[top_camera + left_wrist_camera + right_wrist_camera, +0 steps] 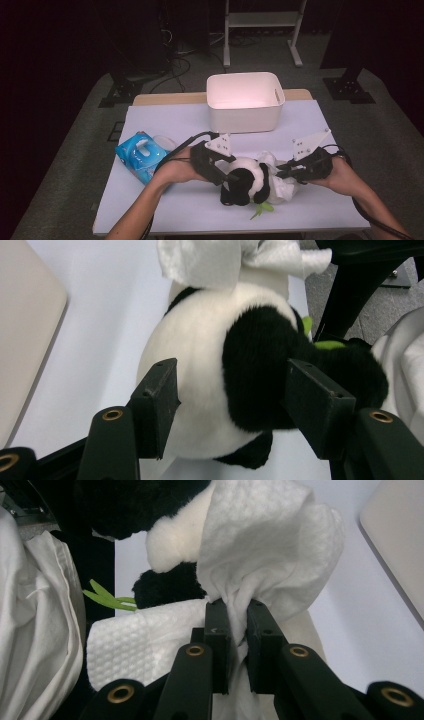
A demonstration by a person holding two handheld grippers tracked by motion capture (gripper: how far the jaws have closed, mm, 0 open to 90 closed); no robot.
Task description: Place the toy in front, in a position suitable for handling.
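A black-and-white plush panda [245,182] lies near the front middle of the white table [175,120], a green leaf [262,209] sticking out below it. My left gripper [231,176] comes in from the left and is shut on the panda's body [210,365], one pad on white fur and the other on black fur. A white wipe [280,187] is draped against the panda's right side. My right gripper [286,172] is shut on a bunched fold of that wipe [270,540], which rests over the panda's white fur [170,545].
A white bin [245,117] stands open at the back middle of the table. A blue pack of wipes [141,155] lies at the left, beside my left forearm. Dark floor, cables and a stand's legs lie beyond the table.
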